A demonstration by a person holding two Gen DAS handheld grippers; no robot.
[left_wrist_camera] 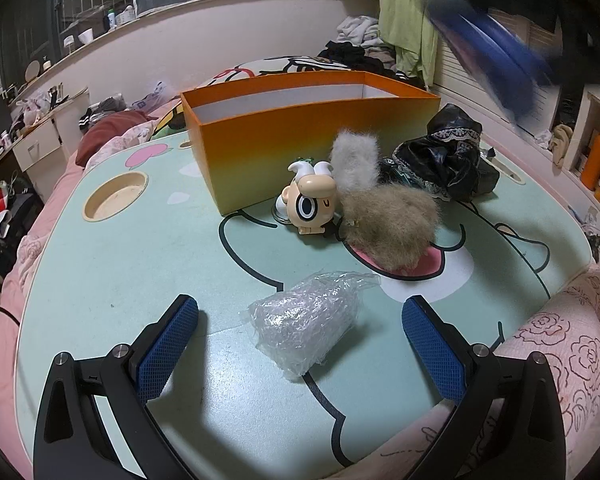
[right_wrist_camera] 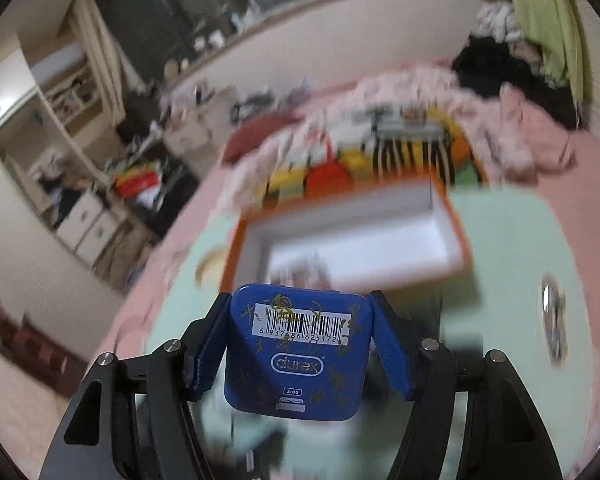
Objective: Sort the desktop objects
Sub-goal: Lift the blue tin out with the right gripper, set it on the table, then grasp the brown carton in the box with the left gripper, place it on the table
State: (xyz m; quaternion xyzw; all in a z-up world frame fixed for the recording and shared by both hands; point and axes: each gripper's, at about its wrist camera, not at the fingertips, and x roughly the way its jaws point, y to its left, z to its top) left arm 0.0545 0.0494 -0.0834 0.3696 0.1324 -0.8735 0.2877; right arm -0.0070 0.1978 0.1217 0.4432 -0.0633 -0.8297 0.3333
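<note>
One blue tin [right_wrist_camera: 298, 350], pinched flat between the right gripper [right_wrist_camera: 300, 344] pads, faces the orange box [right_wrist_camera: 458, 224] opening at frame centre, while the left gripper [left_wrist_camera: 300, 344] stands spread.

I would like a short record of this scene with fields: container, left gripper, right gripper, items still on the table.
container: orange box, open top, on the green table
left gripper: open, bubble-wrap bundle between the fingers, untouched
right gripper: shut on blue tin, in front of the box
items on table: cartoon figure, grey fur ball, brown fur ball, black lace cloth
</note>
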